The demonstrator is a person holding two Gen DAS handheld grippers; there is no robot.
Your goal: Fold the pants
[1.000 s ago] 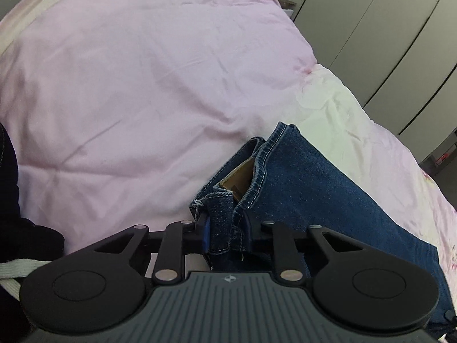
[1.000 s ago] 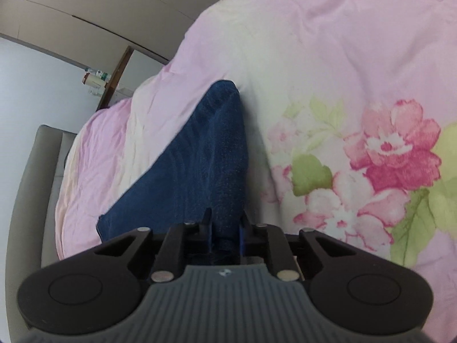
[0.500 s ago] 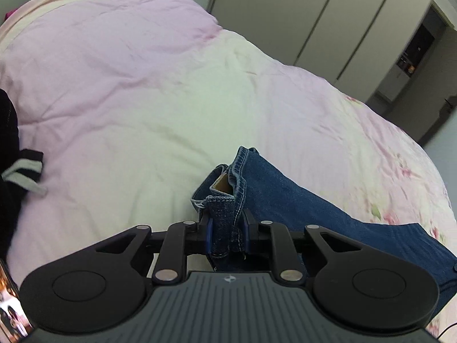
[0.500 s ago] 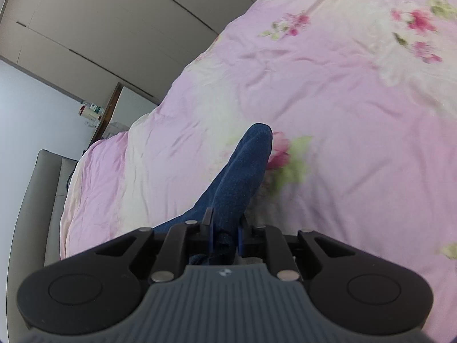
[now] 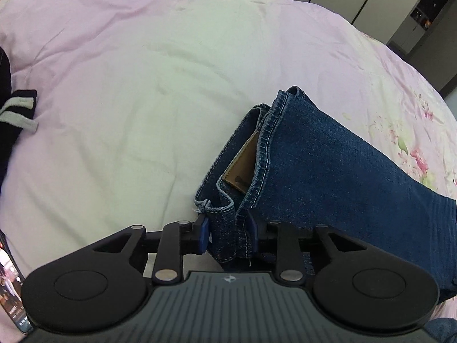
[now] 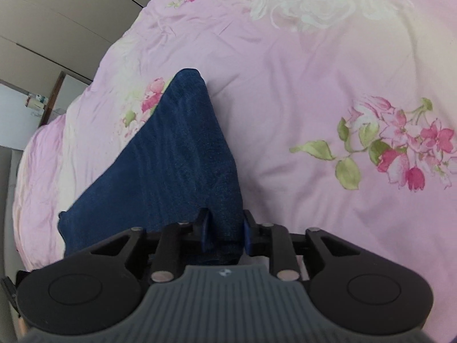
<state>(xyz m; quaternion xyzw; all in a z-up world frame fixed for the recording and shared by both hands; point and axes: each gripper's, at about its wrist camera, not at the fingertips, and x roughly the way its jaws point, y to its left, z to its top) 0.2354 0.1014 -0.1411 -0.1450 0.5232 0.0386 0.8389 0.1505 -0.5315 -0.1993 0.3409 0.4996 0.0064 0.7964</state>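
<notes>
Pants: we see dark blue denim pants [image 5: 328,165] lying folded lengthwise on the pink floral quilt [image 5: 128,85], waistband end and tan leather patch [image 5: 242,163] nearest the left camera.
Left gripper: our left gripper [image 5: 228,233] has the waistband denim between its blue pads; jaws are opening, and we see a gap at the left pad.
Right gripper: our right gripper [image 6: 224,231] straddles the other folded end of the pants; jaws opening, cloth sitting loose between them.
Edge: a black garment with white stripes [image 5: 17,108] lies at the left.
</notes>
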